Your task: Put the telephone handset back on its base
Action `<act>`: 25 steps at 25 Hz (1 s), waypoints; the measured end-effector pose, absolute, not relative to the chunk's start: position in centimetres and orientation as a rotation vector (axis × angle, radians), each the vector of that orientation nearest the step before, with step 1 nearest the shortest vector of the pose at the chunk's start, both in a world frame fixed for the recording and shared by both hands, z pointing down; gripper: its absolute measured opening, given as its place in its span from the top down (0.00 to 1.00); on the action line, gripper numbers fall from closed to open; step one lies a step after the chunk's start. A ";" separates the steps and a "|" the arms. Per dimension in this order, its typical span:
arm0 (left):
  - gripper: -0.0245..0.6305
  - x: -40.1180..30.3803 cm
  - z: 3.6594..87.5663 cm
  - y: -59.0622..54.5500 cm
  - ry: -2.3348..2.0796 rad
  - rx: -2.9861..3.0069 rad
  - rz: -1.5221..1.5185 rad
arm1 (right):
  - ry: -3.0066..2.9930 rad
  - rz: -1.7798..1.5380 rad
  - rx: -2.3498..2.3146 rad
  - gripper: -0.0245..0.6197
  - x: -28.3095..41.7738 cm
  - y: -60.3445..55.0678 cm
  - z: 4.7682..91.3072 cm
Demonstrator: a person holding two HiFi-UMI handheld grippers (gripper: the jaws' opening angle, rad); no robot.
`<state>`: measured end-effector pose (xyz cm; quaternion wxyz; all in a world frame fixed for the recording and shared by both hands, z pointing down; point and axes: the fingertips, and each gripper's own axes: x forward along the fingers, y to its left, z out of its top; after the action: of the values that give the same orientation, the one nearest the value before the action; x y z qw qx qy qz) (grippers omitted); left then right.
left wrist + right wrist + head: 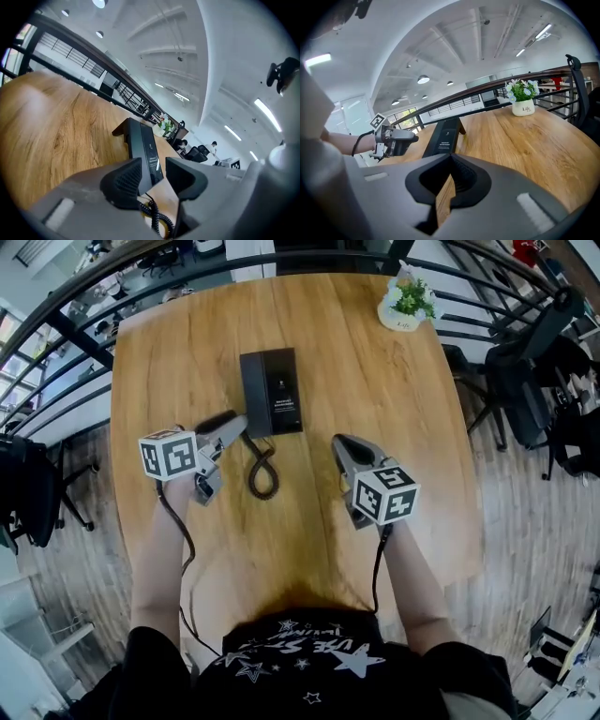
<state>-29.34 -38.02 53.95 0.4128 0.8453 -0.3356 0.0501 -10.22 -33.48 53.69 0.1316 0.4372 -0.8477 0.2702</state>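
Observation:
The black telephone base (284, 390) lies in the middle of the wooden table (375, 409). Its handset (251, 390) rests along the base's left side, and the coiled cord (262, 470) loops toward me from its near end. My left gripper (234, 426) is open just short of the handset's near end, with nothing pressed between its pads. In the left gripper view the handset (133, 140) and base (152, 157) show beyond the open left gripper (153, 166), with the cord (152, 213) below. My right gripper (339, 442) hovers to the right of the cord, shut and empty (451, 156).
A white pot with a green plant (405, 306) stands at the table's far right corner. A black railing (84, 306) curves round the far side. Dark chairs (525, 381) stand off the right edge. The right gripper view shows the left gripper (393, 140) and the base (445, 133).

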 end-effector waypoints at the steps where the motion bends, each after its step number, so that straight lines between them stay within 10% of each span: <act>1: 0.71 -29.5 53.2 -37.7 -0.861 2.141 0.134 | -2.468 0.778 1.267 0.96 -10.2 -33.2 53.2; 25: 0.78 -24.9 44.5 -20.1 -1.388 2.298 0.403 | -2.619 0.606 1.021 0.96 -5.0 -24.3 45.3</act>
<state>-24.94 -20.05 44.53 0.2117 0.8274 -0.4995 0.1451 -5.01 -24.34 45.31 0.1328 0.3520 -0.9027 0.2090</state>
